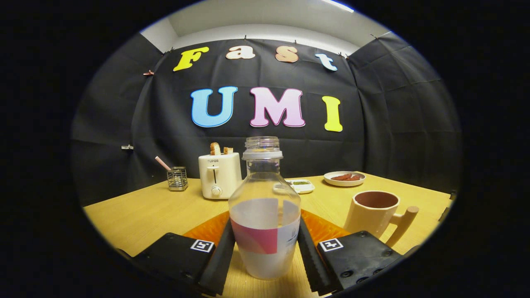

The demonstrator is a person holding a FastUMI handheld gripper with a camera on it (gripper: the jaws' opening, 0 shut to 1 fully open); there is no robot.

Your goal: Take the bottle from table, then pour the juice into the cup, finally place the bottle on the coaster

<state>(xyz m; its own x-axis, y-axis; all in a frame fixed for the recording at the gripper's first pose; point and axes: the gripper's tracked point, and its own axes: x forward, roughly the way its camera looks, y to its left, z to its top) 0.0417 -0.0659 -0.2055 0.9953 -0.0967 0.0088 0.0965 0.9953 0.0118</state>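
I have the tool (pixel 265 248) straddling the bottle (pixel 265 207), its two fingers parted and standing at either flank of the clear body; whether the pads already press the plastic I cannot tell. The bottle stands upright and uncapped on the desk (pixel 136 215), pale juice filling roughly its lower half, so I judge a level grip low on the body wise before any lift. Just behind it lies the orange coaster (pixel 323 225), close at hand for the final set-down. The cup (pixel 372 213), mouth up and handle turned away to the right, waits beyond the right finger, near the desk's edge on that side, so the pour should stay inboard. A toaster (pixel 219 176), a wire holder (pixel 177 179), a small dish (pixel 302 185) and a plate (pixel 344 178) sit well back, leaving open wood between.
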